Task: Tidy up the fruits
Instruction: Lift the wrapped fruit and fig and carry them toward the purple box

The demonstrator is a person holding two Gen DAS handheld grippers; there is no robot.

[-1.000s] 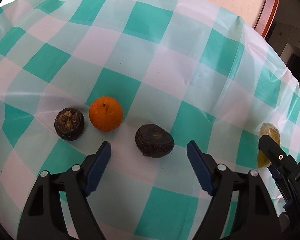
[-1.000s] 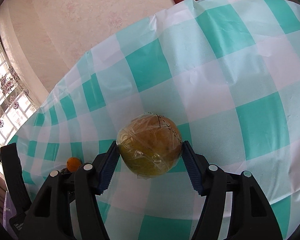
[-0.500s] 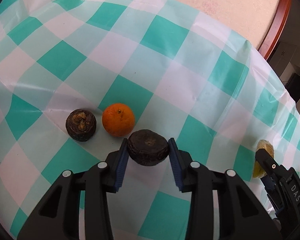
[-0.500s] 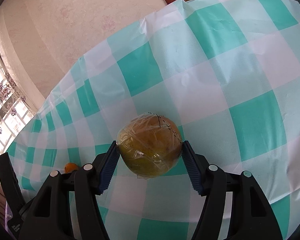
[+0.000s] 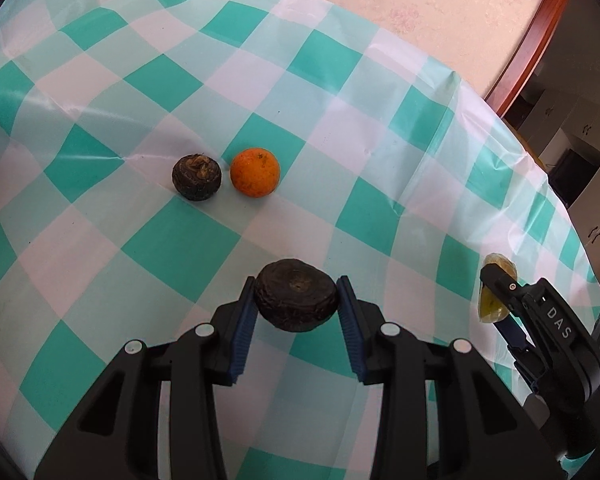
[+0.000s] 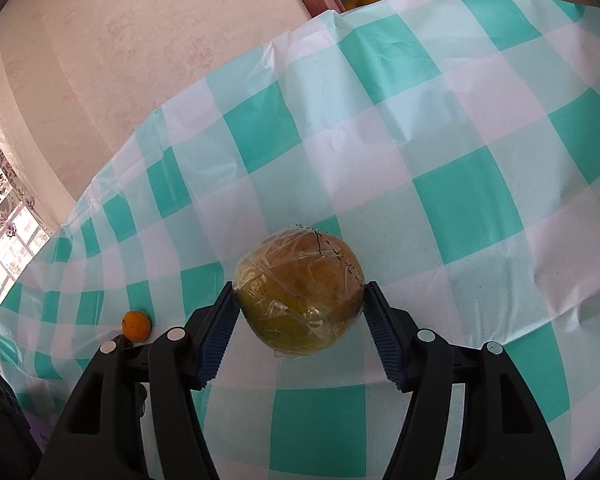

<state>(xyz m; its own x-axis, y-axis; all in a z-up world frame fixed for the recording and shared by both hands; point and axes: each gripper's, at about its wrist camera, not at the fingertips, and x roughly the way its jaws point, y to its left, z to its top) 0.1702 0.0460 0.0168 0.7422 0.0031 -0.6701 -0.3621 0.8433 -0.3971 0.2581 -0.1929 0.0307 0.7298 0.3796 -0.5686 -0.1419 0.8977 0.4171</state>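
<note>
Left tool (image 5: 297,307) clamped on dark wrinkled fruit (image 5: 296,299); right tool (image 6: 300,312) gripping film-wrapped fruit (image 6: 299,290) (both above bench (image 5: 380,184)).

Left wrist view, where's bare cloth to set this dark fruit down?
Free: the checked tablecloth beyond and right of the orange, toward the far edge. Crowded: beside the other dark fruit, and near the right claw.

right gripper (image 5: 496,300) hides most of the wrapped fruit (image 5: 500,261)
</note>
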